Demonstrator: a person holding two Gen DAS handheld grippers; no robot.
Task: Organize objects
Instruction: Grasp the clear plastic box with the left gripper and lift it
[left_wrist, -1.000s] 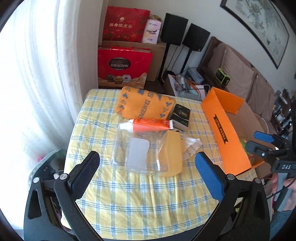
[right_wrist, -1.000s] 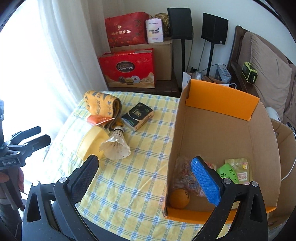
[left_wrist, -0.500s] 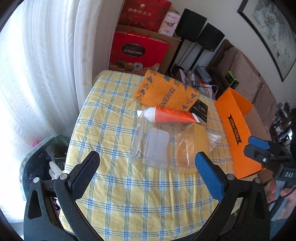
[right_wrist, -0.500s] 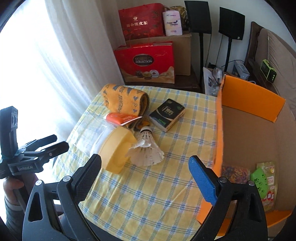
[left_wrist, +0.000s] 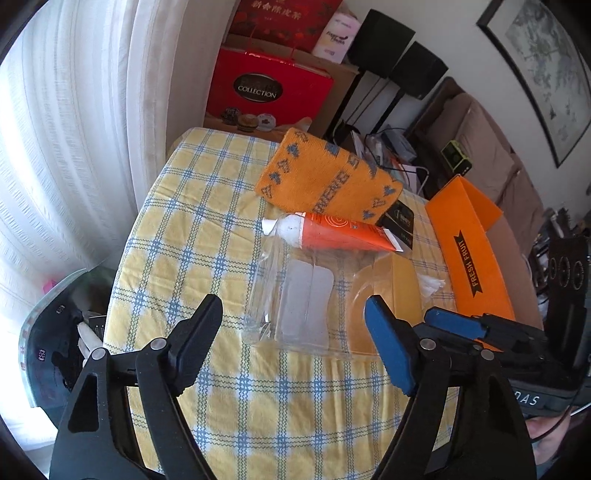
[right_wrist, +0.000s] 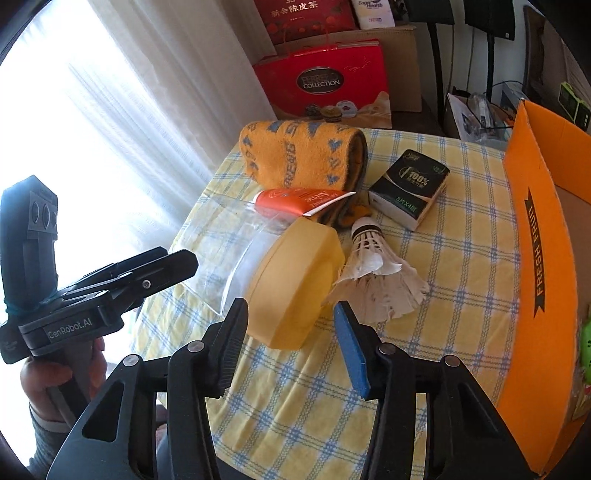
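Observation:
A clear plastic bag (left_wrist: 295, 295) lies flat on the checked tablecloth, with an orange tube (left_wrist: 332, 232) across its far end. My left gripper (left_wrist: 291, 310) hovers over the bag's near edge; its jaws are closing and grip nothing. A round yellow box (right_wrist: 295, 280) rests on the bag's right side, beside a white shuttlecock (right_wrist: 373, 273). My right gripper (right_wrist: 290, 308) points at the yellow box. Its jaws are closing with the box's near edge between the tips, and the pads do not press on it. Each gripper shows in the other's view, the left gripper (right_wrist: 181, 258) and the right gripper (left_wrist: 443, 321).
A rolled orange towel (right_wrist: 303, 155) and a black tissue pack (right_wrist: 410, 184) lie at the far side of the table (right_wrist: 295, 398). An open orange cardboard box (right_wrist: 535, 258) stands along the right edge. Curtains hang at the left; red gift bags (left_wrist: 269, 92) stand behind.
Both grippers came down closer to the table and their jaws narrowed. The right gripper swung left, away from the orange cardboard box and over to the yellow box.

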